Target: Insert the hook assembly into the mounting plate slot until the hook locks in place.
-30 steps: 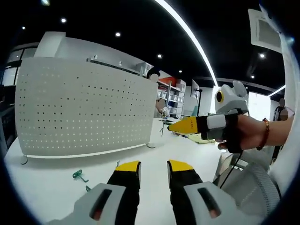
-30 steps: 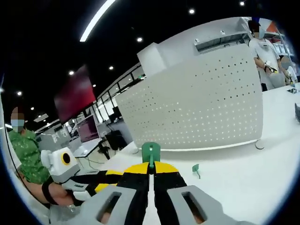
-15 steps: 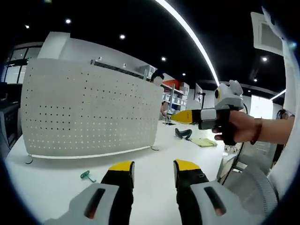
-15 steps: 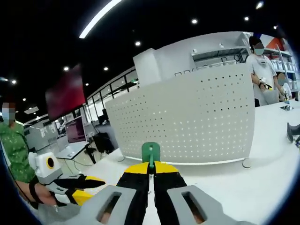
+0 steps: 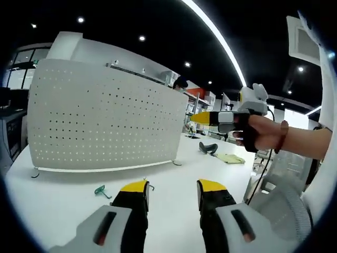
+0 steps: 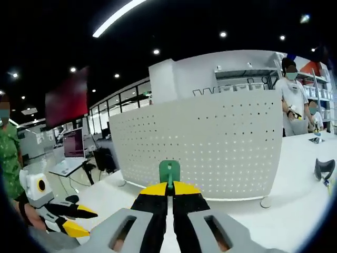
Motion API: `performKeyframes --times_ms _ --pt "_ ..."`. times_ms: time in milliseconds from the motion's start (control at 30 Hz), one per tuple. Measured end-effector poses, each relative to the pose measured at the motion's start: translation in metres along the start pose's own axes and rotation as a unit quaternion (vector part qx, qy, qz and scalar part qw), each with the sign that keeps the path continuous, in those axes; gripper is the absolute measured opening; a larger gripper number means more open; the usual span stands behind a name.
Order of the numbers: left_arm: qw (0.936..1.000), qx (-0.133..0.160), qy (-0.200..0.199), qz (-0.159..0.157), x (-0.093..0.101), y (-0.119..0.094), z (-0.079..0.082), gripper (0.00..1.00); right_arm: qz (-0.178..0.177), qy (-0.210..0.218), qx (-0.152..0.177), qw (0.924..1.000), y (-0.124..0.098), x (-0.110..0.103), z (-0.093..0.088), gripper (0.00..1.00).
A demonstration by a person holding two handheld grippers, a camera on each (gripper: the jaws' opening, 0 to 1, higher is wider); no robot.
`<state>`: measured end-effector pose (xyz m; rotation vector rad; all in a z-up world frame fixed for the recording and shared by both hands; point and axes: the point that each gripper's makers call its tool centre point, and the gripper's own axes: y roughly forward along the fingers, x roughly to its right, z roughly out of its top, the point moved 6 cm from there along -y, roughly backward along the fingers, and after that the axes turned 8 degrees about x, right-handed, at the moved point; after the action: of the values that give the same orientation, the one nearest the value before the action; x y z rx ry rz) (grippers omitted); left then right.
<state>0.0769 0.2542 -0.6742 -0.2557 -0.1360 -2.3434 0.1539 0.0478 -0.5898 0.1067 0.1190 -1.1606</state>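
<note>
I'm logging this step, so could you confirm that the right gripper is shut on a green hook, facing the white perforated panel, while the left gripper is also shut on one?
Not quite: the left gripper is open and holds nothing, as the left gripper view shows. The right gripper is indeed shut on the green hook, facing the perforated panel.

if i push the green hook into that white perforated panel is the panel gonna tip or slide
Probably some risk. The perforated panel stands upright on small feet on a smooth white table, so it may slide. It looks thin and tall, so a high push could rock it. The green hook, clamped in the right gripper, looks rigid.
</note>
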Motion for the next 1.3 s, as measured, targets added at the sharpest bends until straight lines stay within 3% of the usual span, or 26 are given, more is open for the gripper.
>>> performKeyframes --times_ms 67,633,1300 --pt "1.0 -0.003 -0.001 0.0 -0.001 -0.001 -0.001 0.38 -0.003 0.014 0.004 0.9999 0.003 0.002 0.002 0.01" --pt "0.9999 0.001 0.014 0.004 -0.009 -0.004 0.003 0.56 -0.039 -0.027 0.018 0.9987 0.031 0.021 0.024 0.01" --pt "0.9998 0.005 0.019 0.006 -0.009 -0.013 0.002 0.61 -0.045 -0.052 0.029 0.9972 0.063 0.035 0.046 0.01"
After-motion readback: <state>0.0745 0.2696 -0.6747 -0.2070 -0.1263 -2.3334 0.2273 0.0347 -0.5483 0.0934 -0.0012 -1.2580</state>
